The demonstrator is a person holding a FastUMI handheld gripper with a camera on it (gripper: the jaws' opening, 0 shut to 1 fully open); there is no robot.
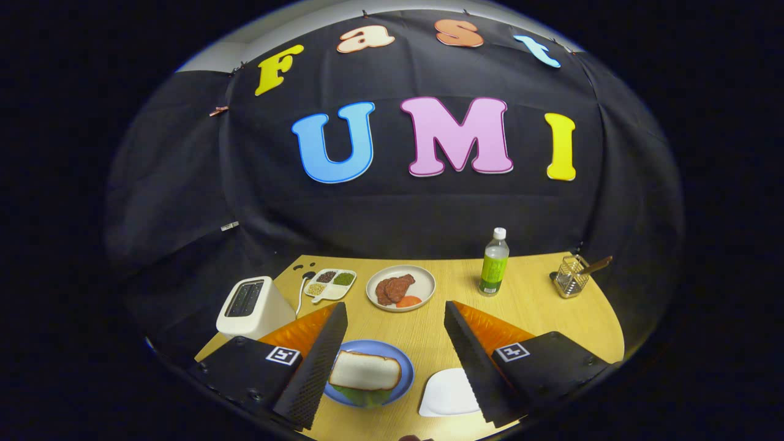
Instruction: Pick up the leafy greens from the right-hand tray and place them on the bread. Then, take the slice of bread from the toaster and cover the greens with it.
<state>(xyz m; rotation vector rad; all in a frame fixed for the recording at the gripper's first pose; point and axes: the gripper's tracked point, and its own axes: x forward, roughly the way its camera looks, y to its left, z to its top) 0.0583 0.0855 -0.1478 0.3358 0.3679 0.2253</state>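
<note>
The wooden table [539, 318] fills the lower middle of the frame, where the gripper [395, 334] hangs with its fingers wide apart and holding nothing; between them, low in the frame, sits one blue plate [405, 373] with one bread slice [365, 370] already over the greens [361, 398], and one empty white tray [447, 395] lies just right of it. The top slice looks set slightly off the leaf, so a nudge from a finger could slide it away. Beyond stand one toaster [251, 306], one plate of meat [400, 288], one divided dish [331, 284], one bottle [493, 263] and one wire holder [572, 277].
</note>
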